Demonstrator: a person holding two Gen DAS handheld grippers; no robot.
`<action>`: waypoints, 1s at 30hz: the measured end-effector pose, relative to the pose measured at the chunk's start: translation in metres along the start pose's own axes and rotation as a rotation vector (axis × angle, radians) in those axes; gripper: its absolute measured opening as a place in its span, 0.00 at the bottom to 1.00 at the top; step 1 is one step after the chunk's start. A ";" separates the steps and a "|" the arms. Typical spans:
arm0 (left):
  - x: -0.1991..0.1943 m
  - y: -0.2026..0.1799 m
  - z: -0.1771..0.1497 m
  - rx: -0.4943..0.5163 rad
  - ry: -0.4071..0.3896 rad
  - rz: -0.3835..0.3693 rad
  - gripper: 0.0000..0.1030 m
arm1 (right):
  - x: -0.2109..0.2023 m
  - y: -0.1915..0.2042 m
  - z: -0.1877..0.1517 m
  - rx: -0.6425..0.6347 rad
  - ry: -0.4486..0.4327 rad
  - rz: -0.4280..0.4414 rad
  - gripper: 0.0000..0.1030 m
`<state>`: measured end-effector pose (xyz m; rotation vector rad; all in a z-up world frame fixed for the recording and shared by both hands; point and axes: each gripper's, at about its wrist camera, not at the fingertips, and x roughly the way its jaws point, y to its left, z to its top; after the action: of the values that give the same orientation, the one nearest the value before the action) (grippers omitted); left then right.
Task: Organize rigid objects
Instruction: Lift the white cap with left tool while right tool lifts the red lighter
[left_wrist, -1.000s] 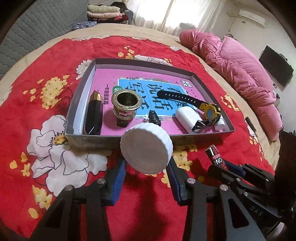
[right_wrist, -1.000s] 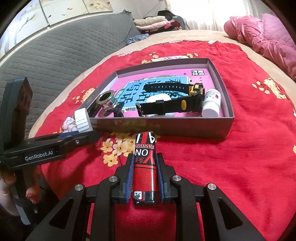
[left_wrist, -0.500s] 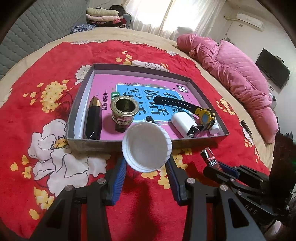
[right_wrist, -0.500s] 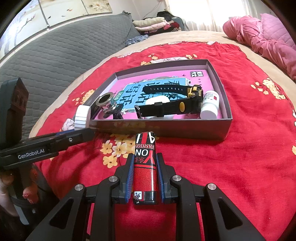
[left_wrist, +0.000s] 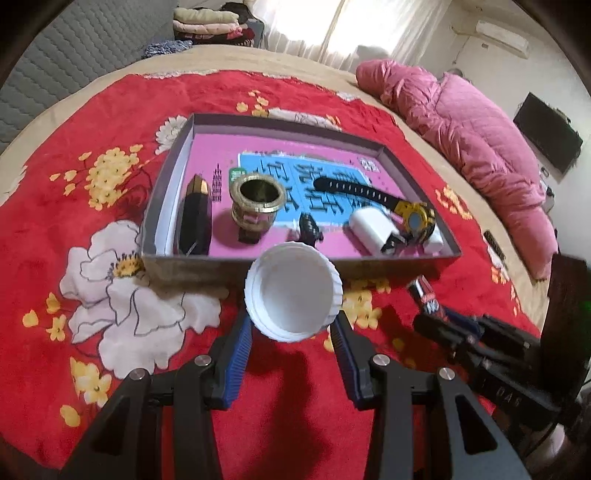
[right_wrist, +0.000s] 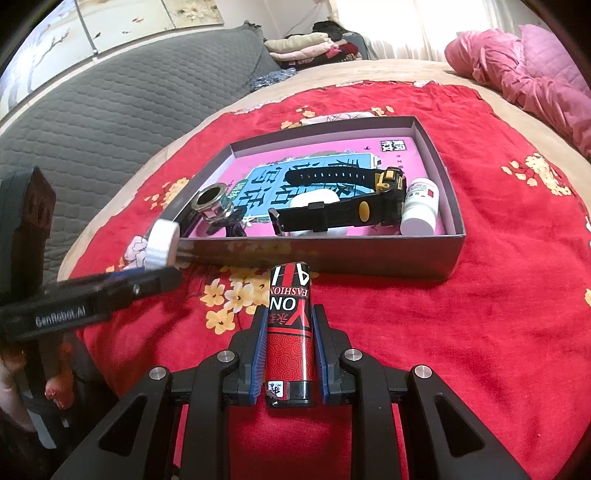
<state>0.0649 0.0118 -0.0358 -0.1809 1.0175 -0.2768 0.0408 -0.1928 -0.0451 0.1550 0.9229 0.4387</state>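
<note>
Left tool (left_wrist: 291, 332): blue ribbed pads clamped on the rim of a white cap (left_wrist: 293, 291); black frame with silver bolts; held above the red blanket, just short of the box's near wall.
White cap: round plastic, ridged edge, hollow side facing the left camera; in the right view (right_wrist: 161, 242) it shows edge-on, at the box's left near corner.
Right tool (right_wrist: 290, 332): pads pressed together on a lighter (right_wrist: 290, 325); the lighter lies lengthwise between them, its top toward the box.
Lighter: slim, glossy, red and black, white lettering, swirl pattern on the lower half; only its tip (left_wrist: 424, 293) shows in the left view, past the right tool (left_wrist: 439, 317) seen from the side.
Box (left_wrist: 369, 264): shallow, rectangular, grey card walls, pink and blue printed bottom; it sits on the blanket.
In the box: a brass cup (left_wrist: 256, 201), round, shiny, upright; a black faceted case with a gold tip (left_wrist: 194, 218) along the left wall; a black binder clip (left_wrist: 309, 230); a black and yellow wristwatch (right_wrist: 343, 199) lying over a smooth white earbud case (right_wrist: 314, 201); a small white bottle (right_wrist: 419, 206) on its side by the right wall.
Right view only: the bottle's red label; the left tool (right_wrist: 147, 273) side-on; fingers of a hand (right_wrist: 55, 391) under it.
Bed: red plush blanket (right_wrist: 498, 302) with white and yellow flowers; a pink quilted duvet (left_wrist: 472, 147) at the far side.
</note>
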 end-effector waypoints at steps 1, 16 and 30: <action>0.000 0.000 -0.001 0.002 0.006 0.003 0.42 | 0.000 0.000 0.000 0.003 0.000 0.002 0.22; 0.005 -0.002 -0.005 0.020 0.029 0.028 0.26 | -0.006 0.000 0.002 0.004 -0.027 0.003 0.22; 0.009 -0.009 -0.005 0.064 0.022 0.004 0.27 | -0.004 -0.005 0.002 0.040 -0.015 0.014 0.22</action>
<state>0.0644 0.0005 -0.0433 -0.1185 1.0294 -0.3075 0.0417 -0.1995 -0.0424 0.2008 0.9167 0.4312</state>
